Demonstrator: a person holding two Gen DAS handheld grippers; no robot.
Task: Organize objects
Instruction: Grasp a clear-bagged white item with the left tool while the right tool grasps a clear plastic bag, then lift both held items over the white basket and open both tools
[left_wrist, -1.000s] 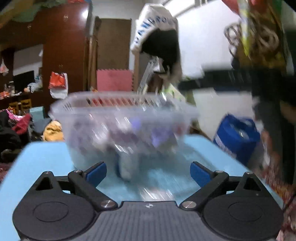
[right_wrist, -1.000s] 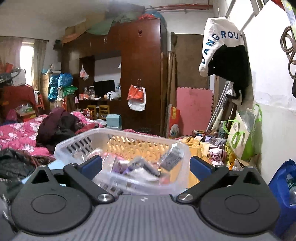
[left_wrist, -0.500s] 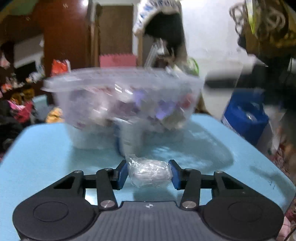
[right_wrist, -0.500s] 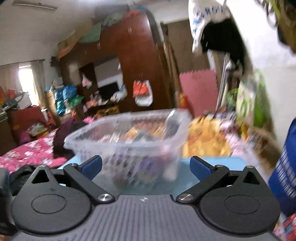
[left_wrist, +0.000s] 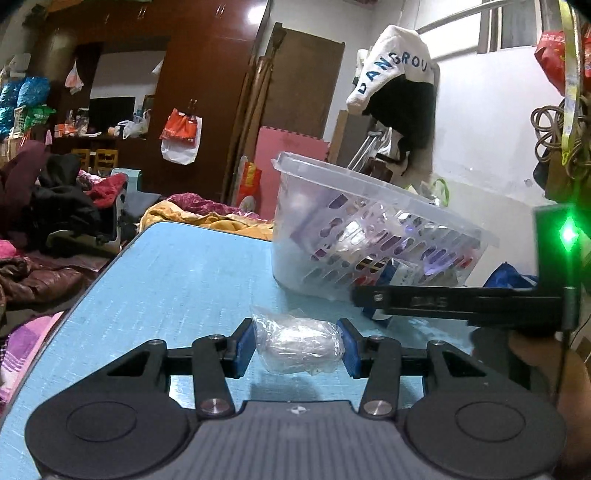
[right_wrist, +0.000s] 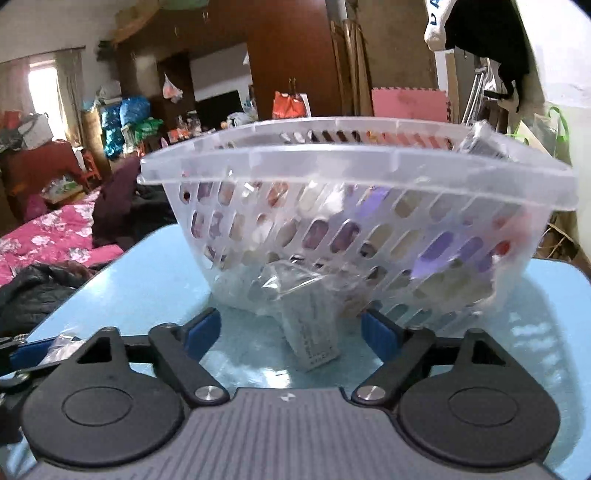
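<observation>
I find my left gripper (left_wrist: 297, 345) clamped on a small clear plastic packet (left_wrist: 298, 344), held just above the blue table (left_wrist: 177, 280). My right gripper (right_wrist: 291, 328) stands with its jaws apart around a boxed item in clear wrap (right_wrist: 308, 325) lying on the table against the perforated plastic basket (right_wrist: 354, 206). The basket, full of small packets, sits tilted

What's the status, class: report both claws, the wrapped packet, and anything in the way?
Left claw shut on clear-wrapped packet, just above blue table. Right claw open, boxed packet between its fingers. Basket tilted behind it; nothing blocking.
</observation>
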